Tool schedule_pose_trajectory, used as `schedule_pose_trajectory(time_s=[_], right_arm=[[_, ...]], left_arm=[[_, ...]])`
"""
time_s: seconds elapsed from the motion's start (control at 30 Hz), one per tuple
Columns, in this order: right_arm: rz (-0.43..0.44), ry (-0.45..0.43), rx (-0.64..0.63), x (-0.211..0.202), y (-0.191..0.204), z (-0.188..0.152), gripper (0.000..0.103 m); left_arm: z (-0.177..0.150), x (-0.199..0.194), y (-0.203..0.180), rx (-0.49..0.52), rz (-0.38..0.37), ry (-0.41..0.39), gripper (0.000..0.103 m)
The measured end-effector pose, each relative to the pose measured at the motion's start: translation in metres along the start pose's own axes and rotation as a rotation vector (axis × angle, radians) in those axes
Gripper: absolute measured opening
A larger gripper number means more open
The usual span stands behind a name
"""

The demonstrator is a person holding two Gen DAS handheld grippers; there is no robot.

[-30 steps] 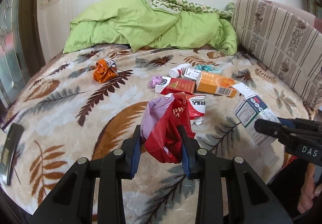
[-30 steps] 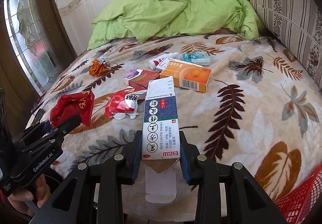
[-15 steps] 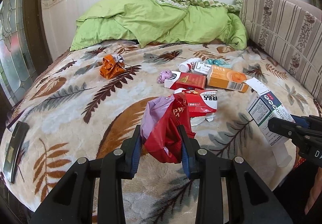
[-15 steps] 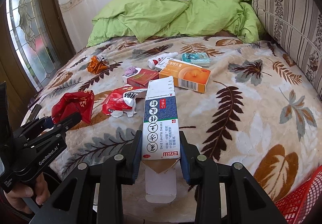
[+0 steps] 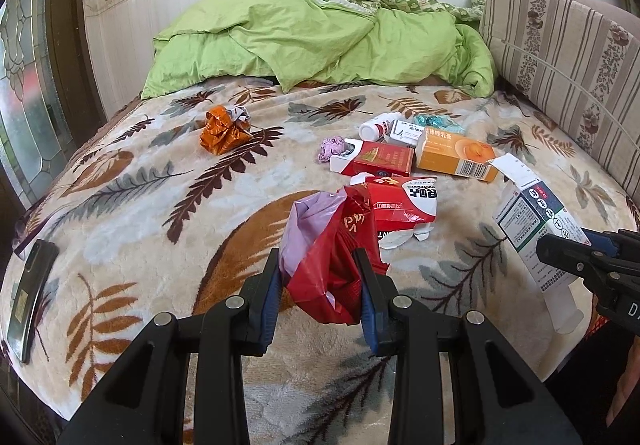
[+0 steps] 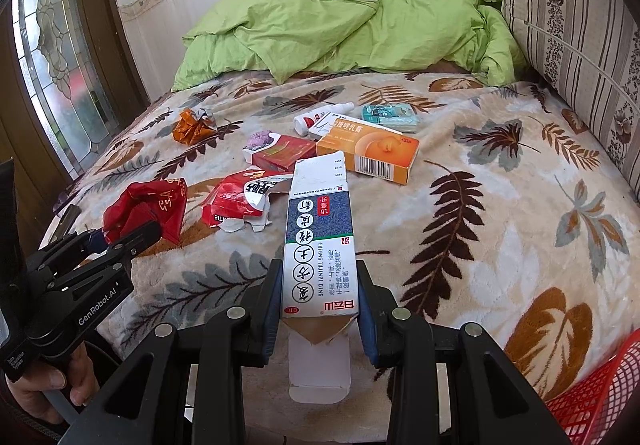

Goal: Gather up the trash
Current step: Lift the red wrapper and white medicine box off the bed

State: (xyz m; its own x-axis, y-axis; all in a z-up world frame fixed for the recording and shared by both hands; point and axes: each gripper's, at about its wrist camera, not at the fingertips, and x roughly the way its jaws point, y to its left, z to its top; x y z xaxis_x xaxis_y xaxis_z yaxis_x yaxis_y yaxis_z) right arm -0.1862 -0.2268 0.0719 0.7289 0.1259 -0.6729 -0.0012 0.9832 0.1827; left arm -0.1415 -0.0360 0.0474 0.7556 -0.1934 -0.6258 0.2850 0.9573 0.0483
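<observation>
My left gripper [image 5: 318, 269] is shut on a crumpled red plastic bag [image 5: 336, 265] and holds it above the near edge of the bed; the same bag [image 6: 148, 207] shows at the left of the right wrist view. My right gripper [image 6: 318, 277] is shut on a long blue and white medicine box [image 6: 318, 237] with its flaps open, seen also at the right as the box [image 5: 532, 225]. On the leaf-patterned blanket [image 5: 160, 205] lie a torn red and white packet [image 5: 400, 201], a red box [image 5: 380, 161], an orange box [image 5: 456, 157], a crumpled orange wrapper [image 5: 222, 129], a purple wad [image 5: 332, 147], a white bottle [image 5: 372, 127] and a teal pack [image 6: 390, 115].
A green duvet [image 5: 320, 37] is heaped at the head of the bed. A striped cushion [image 5: 568, 57] runs along the right side. A dark phone [image 5: 30, 297] lies at the left edge. A red mesh basket [image 6: 592, 397] stands at the lower right. A hand [image 6: 48, 381] holds the left gripper's handle.
Neither gripper has let go or moved much. The left view has tilted slightly, so the trash on the bed sits a little lower and further right in the picture.
</observation>
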Motion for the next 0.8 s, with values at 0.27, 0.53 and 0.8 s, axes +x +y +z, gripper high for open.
schedule_pose_trajectory(time_s=[0.27,0.53,0.8], right_arm=[[0.0,0.0,0.0,-0.0001,0.0002,0.0003,0.035],[0.003,0.0,0.006,0.0,-0.0014,0.0002,0.035],[0.016,0.001,0.048,-0.004,-0.0069,0.0002,0.035]], left_arm=[[-0.0005,0.0013,0.0006,0.0,0.001,0.001,0.033],[-0.0007,0.0015,-0.0004,0.001,0.004,0.001,0.033],[-0.004,0.0018,-0.0011,0.022,0.009,0.021,0.033]])
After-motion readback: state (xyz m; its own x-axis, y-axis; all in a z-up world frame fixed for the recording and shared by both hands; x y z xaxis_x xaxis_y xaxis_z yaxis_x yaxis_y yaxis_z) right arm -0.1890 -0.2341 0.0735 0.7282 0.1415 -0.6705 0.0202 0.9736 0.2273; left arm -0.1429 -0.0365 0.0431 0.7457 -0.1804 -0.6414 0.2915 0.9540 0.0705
